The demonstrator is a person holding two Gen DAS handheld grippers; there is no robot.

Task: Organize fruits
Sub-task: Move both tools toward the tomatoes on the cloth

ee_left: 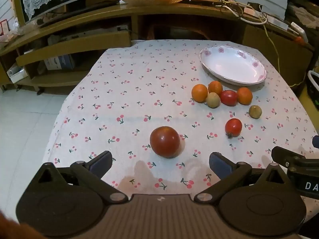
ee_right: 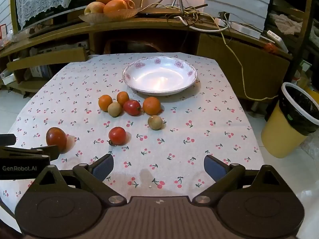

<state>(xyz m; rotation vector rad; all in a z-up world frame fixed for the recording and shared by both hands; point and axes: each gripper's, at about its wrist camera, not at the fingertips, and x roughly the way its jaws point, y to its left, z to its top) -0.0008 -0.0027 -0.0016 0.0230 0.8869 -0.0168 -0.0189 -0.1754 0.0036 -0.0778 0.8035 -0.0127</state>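
Observation:
A dark red tomato [ee_left: 164, 141] lies on the cherry-print cloth just ahead of my open left gripper [ee_left: 160, 162]; it also shows in the right wrist view [ee_right: 56, 138]. A smaller red tomato [ee_left: 233, 127] [ee_right: 117, 136] lies alone. A cluster of three oranges [ee_left: 199, 93] [ee_right: 151, 106], a red tomato [ee_left: 228, 97] [ee_right: 132, 107] and a brown fruit [ee_left: 213, 99] [ee_right: 114, 109] sits before the white flowered plate [ee_left: 211, 63] [ee_right: 129, 79], which is empty. Another brown fruit [ee_left: 255, 111] [ee_right: 155, 122] lies apart. My right gripper [ee_right: 159, 166] is open and empty over bare cloth.
A wooden shelf unit stands behind the table, with a fruit bowl [ee_right: 93, 18] and tangled cables [ee_right: 199, 20] on top. A yellow bin with a black liner [ee_right: 289, 123] stands on the floor to the right. White floor tiles [ee_left: 24, 119] lie to the left.

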